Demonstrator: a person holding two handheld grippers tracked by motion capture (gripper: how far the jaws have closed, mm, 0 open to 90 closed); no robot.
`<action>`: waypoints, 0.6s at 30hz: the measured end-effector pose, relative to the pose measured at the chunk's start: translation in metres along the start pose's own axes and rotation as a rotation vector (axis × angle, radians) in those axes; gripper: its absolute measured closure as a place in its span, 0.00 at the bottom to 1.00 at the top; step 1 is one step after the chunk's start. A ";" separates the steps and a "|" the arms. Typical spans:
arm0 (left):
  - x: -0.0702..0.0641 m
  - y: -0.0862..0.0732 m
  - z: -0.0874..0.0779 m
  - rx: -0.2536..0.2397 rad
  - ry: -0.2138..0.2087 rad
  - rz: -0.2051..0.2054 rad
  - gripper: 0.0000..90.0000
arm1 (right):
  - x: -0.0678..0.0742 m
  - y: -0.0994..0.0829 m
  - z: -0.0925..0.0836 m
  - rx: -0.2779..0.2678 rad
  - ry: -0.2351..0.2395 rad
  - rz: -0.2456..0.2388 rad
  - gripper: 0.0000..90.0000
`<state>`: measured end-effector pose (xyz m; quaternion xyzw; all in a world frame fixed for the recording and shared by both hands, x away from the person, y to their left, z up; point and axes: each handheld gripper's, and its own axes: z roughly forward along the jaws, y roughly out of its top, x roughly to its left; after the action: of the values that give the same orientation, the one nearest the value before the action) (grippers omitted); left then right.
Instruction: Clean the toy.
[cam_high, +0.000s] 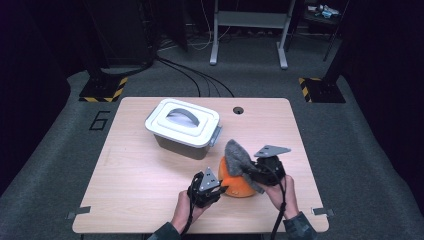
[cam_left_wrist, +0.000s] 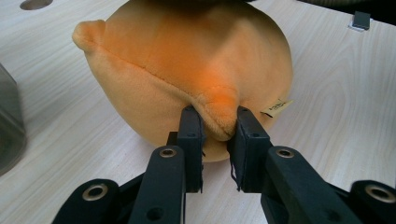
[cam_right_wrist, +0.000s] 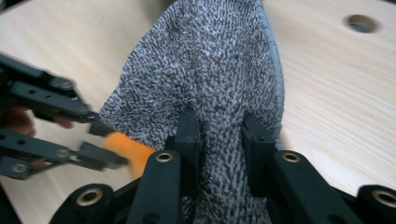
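So, left gripper (cam_high: 220, 188) pinching a nub of the orange plush (cam_left_wrist: 187, 70), right gripper (cam_high: 248, 171) clamped on the grey cloth (cam_high: 237, 155) draped over that plush, lidded bin (cam_high: 182, 127) just behind it.

Lidded grey bin (cam_high: 183, 128) on table (cam_high: 135, 175), back-left of centre, turned slightly askew; white lid, grey handle lying flat, latch on right end. Round cable hole (cam_high: 238, 110) near table's far edge, also in right gripper view (cam_right_wrist: 360, 22). Small metal clips at near corners (cam_high: 79, 212). Grey carpet, "6" marked on floor (cam_high: 100, 120) left of table. Black cables (cam_high: 195, 75) running back across floor. Hazard-striped bases (cam_high: 103, 89) either side. White desk frame (cam_high: 248, 30) behind.
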<state>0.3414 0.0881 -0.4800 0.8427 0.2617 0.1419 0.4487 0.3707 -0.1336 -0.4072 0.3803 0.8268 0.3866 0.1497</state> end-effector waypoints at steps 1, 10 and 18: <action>0.000 0.000 0.000 0.001 0.002 -0.001 0.85 | 0.005 0.002 0.005 0.016 0.001 -0.021 0.80; 0.003 -0.005 0.000 -0.003 0.003 -0.032 0.89 | -0.007 -0.010 0.022 0.065 -0.076 -0.001 0.81; 0.004 -0.006 0.000 -0.005 -0.014 -0.038 0.89 | -0.047 -0.040 0.019 0.092 -0.167 0.112 0.81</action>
<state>0.3430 0.0933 -0.4853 0.8374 0.2744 0.1281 0.4551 0.3912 -0.1751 -0.4520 0.4631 0.8058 0.3231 0.1785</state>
